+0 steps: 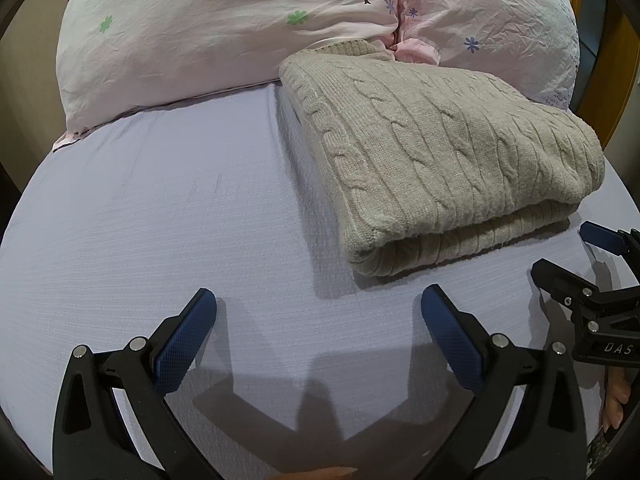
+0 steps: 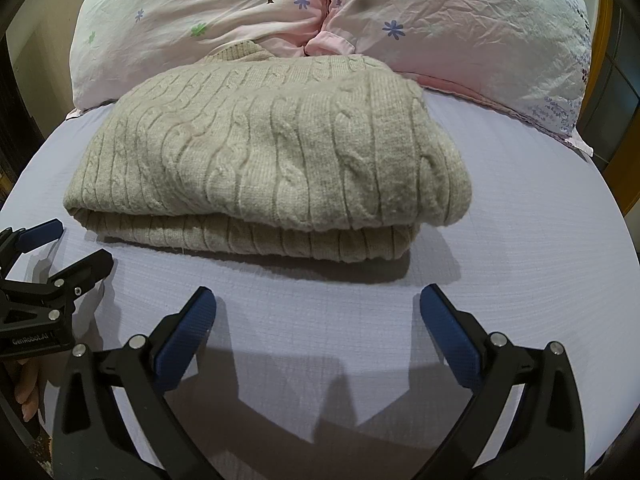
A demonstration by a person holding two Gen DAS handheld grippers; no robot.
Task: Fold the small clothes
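Note:
A beige cable-knit sweater (image 1: 436, 152) lies folded in layers on the lavender bed sheet (image 1: 160, 208), its far edge against the pillows. It also shows in the right wrist view (image 2: 272, 160). My left gripper (image 1: 319, 304) is open and empty, hovering over the sheet just in front of the sweater's near left corner. My right gripper (image 2: 318, 304) is open and empty, in front of the sweater's near folded edge. Each gripper shows at the edge of the other's view: the right one (image 1: 568, 256) and the left one (image 2: 76, 244), both open.
Two pink flowered pillows (image 1: 224, 28) (image 2: 460, 40) lie across the head of the bed behind the sweater. A wooden bed frame (image 1: 624, 80) stands at the right. Bare sheet (image 2: 520, 200) lies to the right of the sweater.

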